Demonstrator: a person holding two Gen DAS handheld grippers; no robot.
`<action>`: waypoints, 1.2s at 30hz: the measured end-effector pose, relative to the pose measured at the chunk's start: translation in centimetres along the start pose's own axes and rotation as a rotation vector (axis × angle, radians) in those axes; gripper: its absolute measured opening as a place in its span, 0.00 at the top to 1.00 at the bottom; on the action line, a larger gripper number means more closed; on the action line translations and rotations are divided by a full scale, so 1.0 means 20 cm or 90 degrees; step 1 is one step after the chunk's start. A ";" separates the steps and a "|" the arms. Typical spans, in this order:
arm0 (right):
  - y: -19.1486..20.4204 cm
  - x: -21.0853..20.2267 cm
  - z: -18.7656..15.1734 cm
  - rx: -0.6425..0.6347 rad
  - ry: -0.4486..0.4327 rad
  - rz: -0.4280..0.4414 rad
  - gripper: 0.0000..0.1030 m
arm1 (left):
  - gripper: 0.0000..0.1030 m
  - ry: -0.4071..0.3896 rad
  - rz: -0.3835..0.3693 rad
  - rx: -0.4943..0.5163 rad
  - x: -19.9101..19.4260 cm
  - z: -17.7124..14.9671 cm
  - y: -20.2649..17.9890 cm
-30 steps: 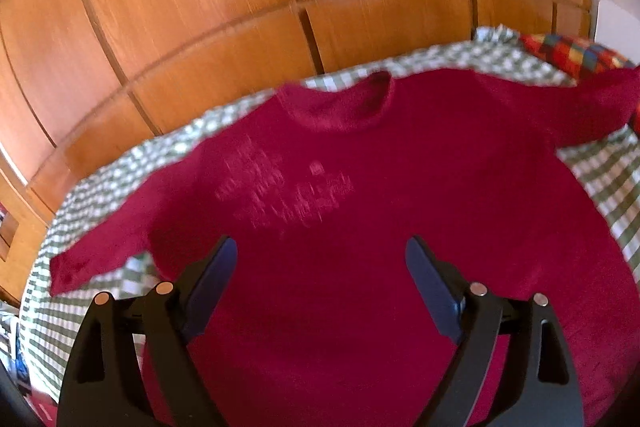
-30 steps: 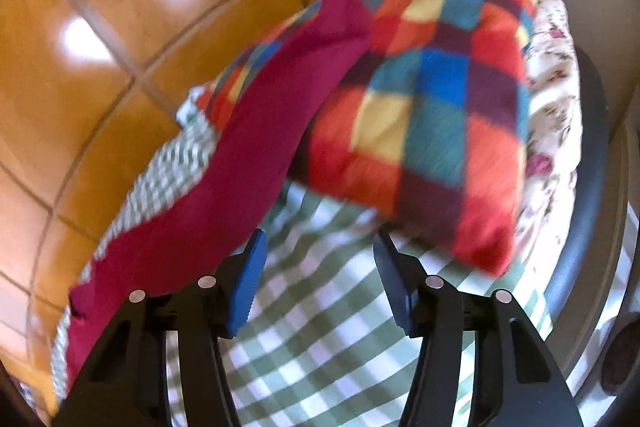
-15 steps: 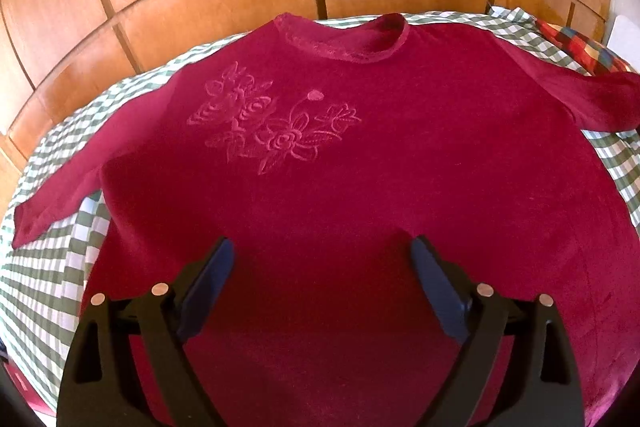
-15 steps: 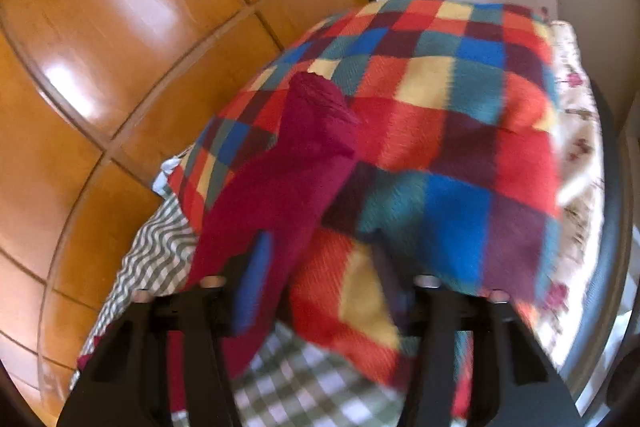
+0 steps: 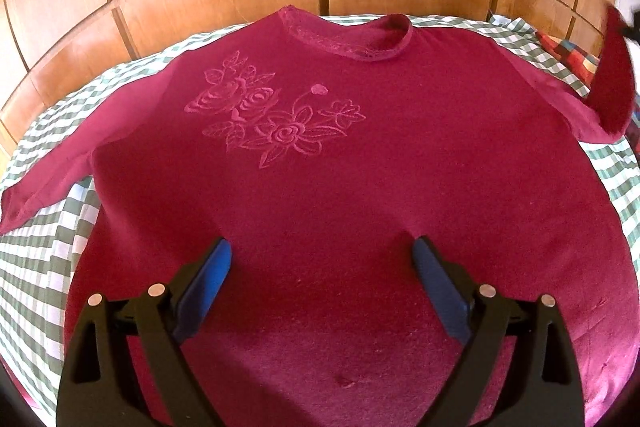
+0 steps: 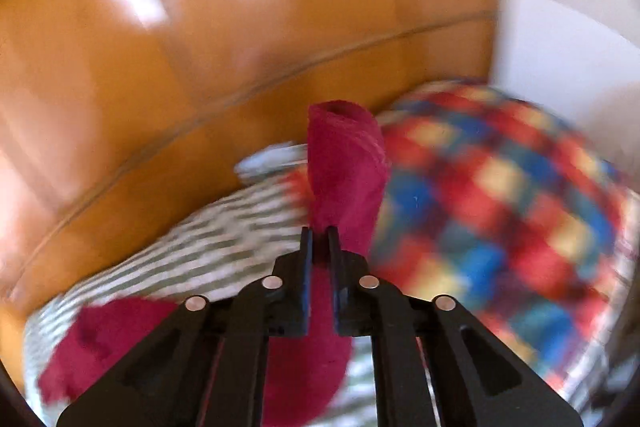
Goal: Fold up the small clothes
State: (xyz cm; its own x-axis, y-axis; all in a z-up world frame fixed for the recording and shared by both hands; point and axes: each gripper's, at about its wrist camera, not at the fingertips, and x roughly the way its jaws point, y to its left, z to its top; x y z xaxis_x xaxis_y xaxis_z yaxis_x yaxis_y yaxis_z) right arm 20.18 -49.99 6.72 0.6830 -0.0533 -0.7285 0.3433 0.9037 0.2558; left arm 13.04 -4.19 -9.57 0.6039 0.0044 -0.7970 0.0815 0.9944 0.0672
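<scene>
Sweater [image 5: 340,195] sleeve [image 6: 346,167] in right gripper [image 6: 319,239], lifted.

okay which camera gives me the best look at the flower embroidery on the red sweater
The left wrist view. The flower embroidery sits sharp and whole on the chest of the red sweater. The right wrist view is blurred and shows only a sleeve pinched in the right gripper, no embroidery.
</scene>
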 end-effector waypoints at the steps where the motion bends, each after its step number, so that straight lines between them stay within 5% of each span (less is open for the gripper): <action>1: 0.06 0.04 0.01 -0.007 0.027 0.055 0.65 | 0.11 0.000 0.000 0.000 0.00 0.00 0.00; 2: 0.10 0.06 0.00 -0.007 0.028 0.056 0.56 | 0.11 -0.001 -0.001 -0.001 0.00 0.00 0.00; 5: 0.09 0.08 -0.03 0.007 0.015 0.056 0.56 | 0.10 -0.002 -0.006 -0.004 0.00 -0.01 0.01; 13: -0.05 0.31 -0.26 0.046 0.101 0.029 0.56 | 0.08 -0.002 -0.012 -0.012 0.01 -0.01 0.01; 21: 0.37 0.56 -0.34 -0.048 0.159 0.076 0.56 | 0.06 -0.001 -0.009 -0.011 0.02 -0.01 0.01; 25: 0.55 0.74 -0.38 -0.102 0.197 0.037 0.56 | 0.06 -0.003 -0.010 -0.012 0.02 -0.01 0.02; 27: 0.60 0.82 -0.41 -0.136 0.214 -0.006 0.67 | 0.05 -0.004 -0.013 -0.014 0.02 -0.02 0.02; 28: 0.63 0.85 -0.43 -0.162 0.211 -0.056 0.88 | 0.05 -0.004 -0.014 -0.015 0.02 -0.02 0.02; 29: 0.64 0.86 -0.43 -0.171 0.205 -0.079 0.94 | 0.05 -0.004 -0.016 -0.016 0.02 -0.02 0.02; 36: 0.79 0.51 -0.36 -0.178 0.087 -0.013 0.94 | 0.06 -0.004 -0.036 -0.027 0.02 -0.01 0.05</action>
State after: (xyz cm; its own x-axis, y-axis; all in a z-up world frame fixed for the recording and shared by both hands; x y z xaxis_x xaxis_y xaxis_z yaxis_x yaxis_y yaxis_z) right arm 27.90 -33.27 -1.32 0.5776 -0.0327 -0.8157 0.1525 0.9859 0.0685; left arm 13.18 -3.16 -9.91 0.6047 -0.0528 -0.7947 0.0829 0.9966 -0.0032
